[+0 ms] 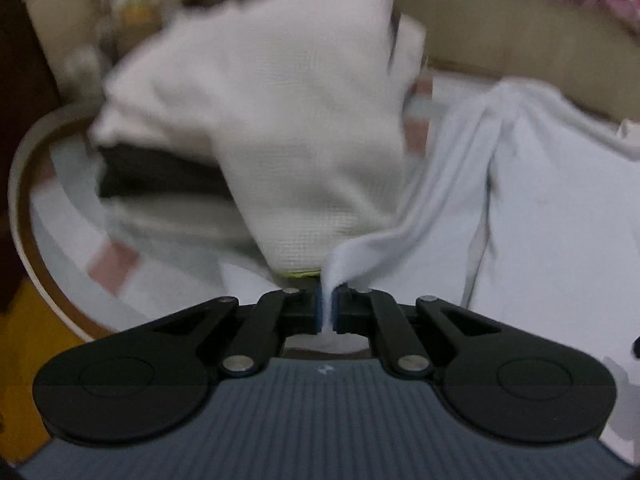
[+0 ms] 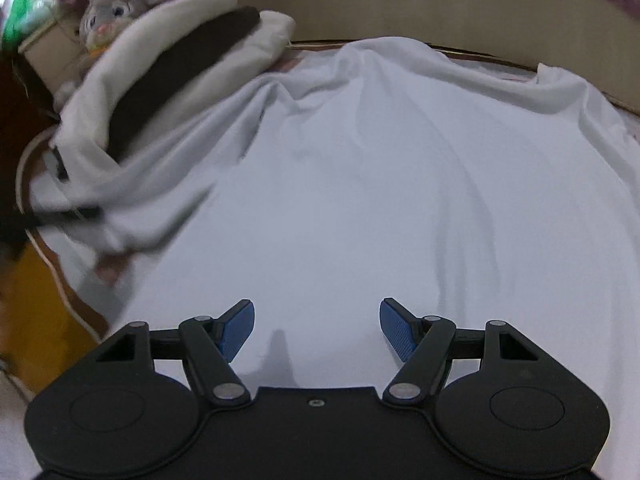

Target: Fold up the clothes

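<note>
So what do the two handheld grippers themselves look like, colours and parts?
Both look alike. The left gripper and the right gripper have matte black linkage arms with silver pivot pins, round black housings on each side, and blue ribbed pads on the fingers. The left one's body is grey and ribbed; no cables or sleeves show.

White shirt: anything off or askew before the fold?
Yes. The white shirt is not flat: its left side is bunched into ridges running toward the left gripper, which is shut on a pinch of its edge. It crowds the folded stack. The right gripper hovers open above the cloth.
</note>
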`<state>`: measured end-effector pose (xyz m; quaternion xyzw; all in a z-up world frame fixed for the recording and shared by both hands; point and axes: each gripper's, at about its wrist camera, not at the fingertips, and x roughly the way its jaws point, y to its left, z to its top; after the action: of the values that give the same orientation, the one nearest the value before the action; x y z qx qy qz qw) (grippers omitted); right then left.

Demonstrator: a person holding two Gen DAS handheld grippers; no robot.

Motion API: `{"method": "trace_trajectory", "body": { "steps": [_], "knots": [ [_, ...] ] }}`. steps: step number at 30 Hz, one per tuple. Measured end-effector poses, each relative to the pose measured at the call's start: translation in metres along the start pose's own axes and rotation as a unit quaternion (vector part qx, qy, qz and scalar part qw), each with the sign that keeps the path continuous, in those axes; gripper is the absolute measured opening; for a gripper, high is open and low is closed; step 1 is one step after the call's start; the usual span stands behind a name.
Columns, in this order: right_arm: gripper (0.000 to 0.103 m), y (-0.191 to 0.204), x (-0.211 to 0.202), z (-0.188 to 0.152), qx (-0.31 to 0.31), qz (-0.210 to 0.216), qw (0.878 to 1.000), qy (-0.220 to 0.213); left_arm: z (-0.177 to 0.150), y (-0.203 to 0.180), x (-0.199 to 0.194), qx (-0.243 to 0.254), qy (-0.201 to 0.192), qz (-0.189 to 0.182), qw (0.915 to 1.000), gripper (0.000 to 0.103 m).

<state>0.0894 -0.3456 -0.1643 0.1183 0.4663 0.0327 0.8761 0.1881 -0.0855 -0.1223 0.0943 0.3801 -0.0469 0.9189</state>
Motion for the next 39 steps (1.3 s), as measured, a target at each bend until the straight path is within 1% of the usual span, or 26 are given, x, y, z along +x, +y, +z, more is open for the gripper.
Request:
{"method": "trace_trajectory", "body": {
  "steps": [2, 4, 6, 9, 12, 14, 16, 17, 18, 20, 22, 23, 24, 25, 27, 28, 29, 31, 32, 34, 35, 36, 38, 39],
  "knots": [
    [0.074, -0.001, 0.003, -0.006, -0.022, -0.012, 1.000, -0.004, 0.015, -0.001, -0.030, 0.003, -0.056, 0.005, 0.9984, 0.004],
    [0.074, -0.002, 0.008, -0.011, -0.042, -0.022, 0.999, -0.010, 0.034, -0.001, -0.052, 0.000, -0.093, -0.003, 0.9957, 0.004],
    [0.074, -0.009, 0.014, -0.012, -0.031, -0.021, 0.999, -0.003, 0.051, -0.001, -0.070, -0.002, -0.124, -0.011, 0.9922, 0.004],
    [0.075, -0.014, 0.015, -0.013, -0.020, -0.014, 1.000, -0.006, 0.068, -0.002, -0.076, 0.012, -0.148, -0.010, 0.9889, 0.004],
    [0.075, -0.010, 0.015, -0.014, -0.037, -0.018, 0.999, -0.004, 0.088, 0.008, -0.084, -0.001, -0.172, -0.041, 0.9843, 0.004],
    [0.079, -0.008, 0.015, -0.016, -0.046, -0.019, 0.999, -0.006, 0.106, 0.013, -0.093, 0.004, -0.196, -0.049, 0.9794, 0.004],
    [0.082, -0.005, 0.017, -0.018, -0.056, -0.021, 0.998, -0.007, 0.128, 0.013, -0.094, 0.031, -0.216, -0.029, 0.9756, 0.004],
    [0.084, -0.003, 0.018, -0.018, -0.061, -0.022, 0.998, -0.007, 0.145, 0.014, -0.089, 0.042, -0.220, -0.019, 0.9744, 0.004],
    [0.085, -0.001, 0.019, -0.019, -0.067, -0.024, 0.997, -0.007, 0.160, 0.017, -0.082, 0.046, -0.219, -0.013, 0.9747, 0.004],
    [0.088, 0.002, 0.021, -0.021, -0.080, -0.028, 0.996, -0.006, 0.193, 0.028, -0.056, 0.041, -0.200, -0.006, 0.9789, 0.004],
    [0.091, 0.007, 0.024, -0.023, -0.118, -0.030, 0.993, 0.001, 0.216, 0.038, -0.026, 0.046, -0.176, 0.027, 0.9830, 0.004],
    [0.091, 0.008, 0.024, -0.024, -0.129, -0.029, 0.991, 0.001, 0.222, 0.042, -0.010, 0.054, -0.161, 0.043, 0.9845, 0.004],
    [0.091, 0.006, 0.024, -0.023, -0.125, -0.024, 0.992, -0.001, 0.227, 0.046, 0.005, 0.063, -0.146, 0.060, 0.9855, 0.004],
    [0.091, 0.004, 0.023, -0.023, -0.120, -0.019, 0.993, -0.002, 0.230, 0.051, 0.018, 0.066, -0.131, 0.068, 0.9868, 0.004],
    [0.092, 0.002, 0.023, -0.023, -0.119, -0.014, 0.993, -0.003, 0.234, 0.065, 0.044, 0.054, -0.108, 0.076, 0.9898, 0.006],
    [0.092, 0.002, 0.023, -0.024, -0.122, -0.013, 0.992, -0.003, 0.233, 0.073, 0.050, 0.036, -0.106, 0.087, 0.9899, 0.006],
    [0.092, 0.002, 0.023, -0.025, -0.125, -0.012, 0.992, -0.002, 0.232, 0.081, 0.056, 0.015, -0.106, 0.099, 0.9893, 0.006],
    [0.093, 0.002, 0.023, -0.024, -0.125, -0.012, 0.992, -0.002, 0.228, 0.098, 0.067, -0.026, -0.107, 0.123, 0.9862, 0.012],
    [0.094, 0.002, 0.023, -0.024, -0.126, -0.012, 0.992, -0.002, 0.226, 0.102, 0.070, -0.036, -0.111, 0.149, 0.9819, 0.013],
    [0.096, 0.002, 0.024, -0.025, -0.130, -0.009, 0.991, -0.002, 0.221, 0.109, 0.073, -0.052, -0.121, 0.205, 0.9699, 0.014],
    [0.097, 0.002, 0.024, -0.026, -0.132, -0.008, 0.991, -0.002, 0.219, 0.113, 0.075, -0.059, -0.125, 0.233, 0.9625, 0.019],
    [0.097, 0.002, 0.024, -0.026, -0.133, -0.006, 0.991, -0.003, 0.217, 0.115, 0.070, -0.077, -0.118, 0.210, 0.9674, 0.019],
    [0.098, 0.003, 0.024, -0.027, -0.135, -0.007, 0.991, -0.002, 0.211, 0.120, 0.059, -0.116, -0.099, 0.142, 0.9781, 0.019],
    [0.098, 0.004, 0.024, -0.026, -0.134, -0.008, 0.991, -0.001, 0.209, 0.123, 0.054, -0.135, -0.089, 0.107, 0.9810, 0.019]
  ]
}}
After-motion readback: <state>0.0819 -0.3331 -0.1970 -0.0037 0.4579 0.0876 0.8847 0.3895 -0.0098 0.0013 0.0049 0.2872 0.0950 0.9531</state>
